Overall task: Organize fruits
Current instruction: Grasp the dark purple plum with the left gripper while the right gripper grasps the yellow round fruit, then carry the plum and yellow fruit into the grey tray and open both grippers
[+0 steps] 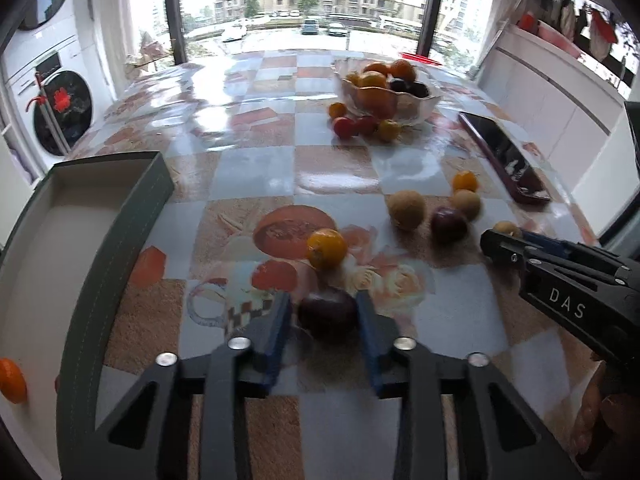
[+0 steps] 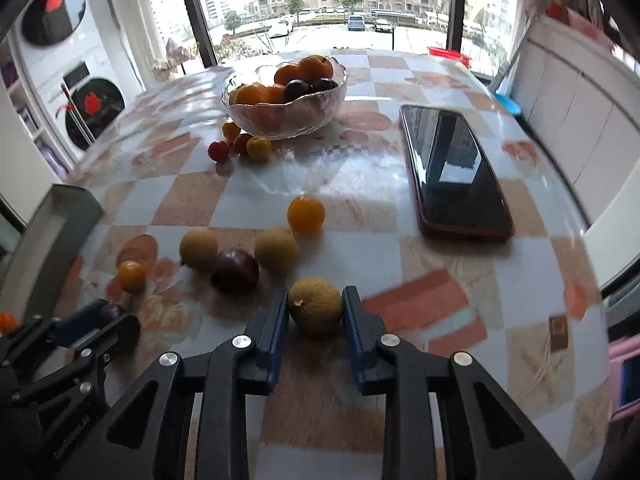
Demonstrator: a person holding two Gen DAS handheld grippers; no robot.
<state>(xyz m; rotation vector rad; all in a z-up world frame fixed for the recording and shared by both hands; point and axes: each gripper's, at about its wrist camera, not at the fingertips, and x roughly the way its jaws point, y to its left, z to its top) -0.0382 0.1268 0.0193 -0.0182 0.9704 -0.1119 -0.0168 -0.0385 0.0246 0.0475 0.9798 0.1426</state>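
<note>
A dark purple plum (image 1: 328, 312) is pinched between the blue pads of the left gripper (image 1: 325, 310), low in the centre of the left wrist view, on a glossy checked tablecloth (image 1: 256, 168). In the right wrist view a tan round fruit (image 2: 316, 305) is clamped the same way by the right gripper (image 2: 316, 308), low and central. More loose fruit is seen beyond: a small orange one (image 2: 306, 214), two tan ones and a second plum (image 2: 235, 270). A glass bowl (image 2: 285, 120) heaped with oranges and plums stands at upper centre, small red and yellow fruits just beside it. A dark phone (image 2: 456, 172) lies at right. A grey-green box (image 1: 100, 260) with a pale inside is cut off at the left edge. The letters "DAS" (image 1: 567, 302) are read on the right gripper's body. Edges are blurred, and a washing machine (image 1: 60, 116) at upper left is only partly made out.
</note>
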